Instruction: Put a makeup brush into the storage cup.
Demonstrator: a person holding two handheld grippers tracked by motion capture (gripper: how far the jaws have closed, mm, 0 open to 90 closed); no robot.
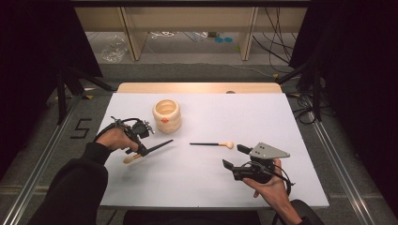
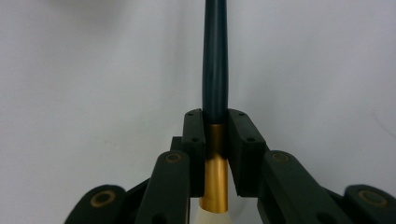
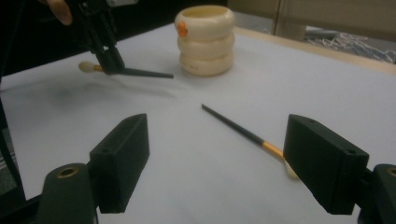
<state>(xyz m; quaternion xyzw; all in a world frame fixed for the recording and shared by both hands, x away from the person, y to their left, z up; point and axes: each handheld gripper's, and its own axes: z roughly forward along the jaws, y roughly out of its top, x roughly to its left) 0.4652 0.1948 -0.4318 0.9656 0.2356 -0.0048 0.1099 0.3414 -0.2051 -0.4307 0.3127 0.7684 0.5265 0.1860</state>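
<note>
So there are two makeup brushes here, both with a slim dark handle, a gold metal collar and a pale bristle tip. The first dark-handled brush [image 1: 149, 151] is up off the white table sheet [image 1: 206, 183] on the person's left side, clamped in the left gripper [image 1: 142, 150]: its jaws are nearly closed and pinch the brush right where the gold collar meets the handle, which you can see really well in the left gripper view [image 2: 215, 135]. The handle sticks out past the jaws toward the middle of the table, with the pale tip on the hand's side. The second brush [image 1: 212, 144] just lies flat on the sheet near the middle, tip pointing right, nothing touching it. The right gripper [image 1: 236, 156] sits close to that tip with its jaws spread wide and nothing between them. Further back there's one cream-coloured ribbed pot [image 1: 167, 115] made of stacked rings with a little orange spot on it, standing upright, well apart from both brushes.
</note>
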